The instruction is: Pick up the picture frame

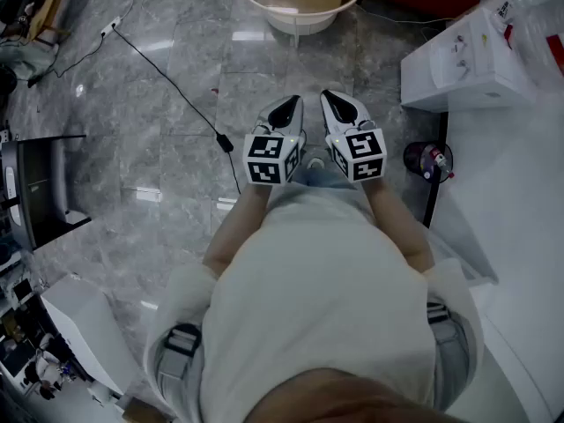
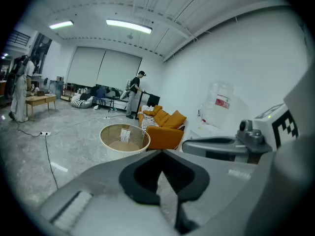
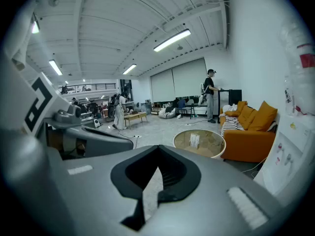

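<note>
You stand on a grey marble floor (image 1: pixel 167 130), left gripper (image 1: pixel 286 106) and right gripper (image 1: pixel 337 104) clenched empty; round table (image 1: pixel 264 7) ahead, orange sofa (image 3: pixel 251 136) beside it.

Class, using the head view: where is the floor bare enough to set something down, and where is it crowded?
Bare: marble floor between the round table and the black cable; also left of the cable, toward the dark furniture. Crowded: the right side, with the water dispenser, small dark container and white surface.
</note>
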A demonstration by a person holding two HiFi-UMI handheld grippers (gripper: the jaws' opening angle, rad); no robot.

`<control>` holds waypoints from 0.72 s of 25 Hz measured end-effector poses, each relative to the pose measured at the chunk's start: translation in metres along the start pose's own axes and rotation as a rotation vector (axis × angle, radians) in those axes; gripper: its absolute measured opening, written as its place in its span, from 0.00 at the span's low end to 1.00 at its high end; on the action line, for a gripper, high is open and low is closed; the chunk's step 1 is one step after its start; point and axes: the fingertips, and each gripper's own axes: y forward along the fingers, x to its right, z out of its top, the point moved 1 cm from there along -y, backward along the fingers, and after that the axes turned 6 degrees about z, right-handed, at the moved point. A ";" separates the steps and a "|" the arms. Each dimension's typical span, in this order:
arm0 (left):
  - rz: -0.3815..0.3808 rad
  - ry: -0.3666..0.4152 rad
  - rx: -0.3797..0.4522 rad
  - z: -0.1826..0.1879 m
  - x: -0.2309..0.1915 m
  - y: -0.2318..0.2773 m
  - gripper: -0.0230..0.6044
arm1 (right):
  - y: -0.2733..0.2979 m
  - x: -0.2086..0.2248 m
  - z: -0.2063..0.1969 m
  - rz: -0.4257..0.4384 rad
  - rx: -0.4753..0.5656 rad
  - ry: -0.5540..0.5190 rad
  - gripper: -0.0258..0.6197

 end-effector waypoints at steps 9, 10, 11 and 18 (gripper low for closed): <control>0.021 0.001 0.057 0.008 0.011 -0.022 0.04 | -0.032 -0.012 0.006 -0.008 0.037 -0.010 0.04; 0.022 -0.002 0.060 0.008 0.013 -0.022 0.04 | -0.034 -0.011 0.006 -0.007 0.041 -0.006 0.04; 0.024 -0.006 0.063 0.008 0.014 -0.023 0.04 | -0.035 -0.012 0.005 -0.004 0.043 -0.003 0.04; 0.049 -0.008 0.067 0.004 0.015 -0.027 0.04 | -0.034 -0.016 0.002 0.037 0.038 -0.033 0.04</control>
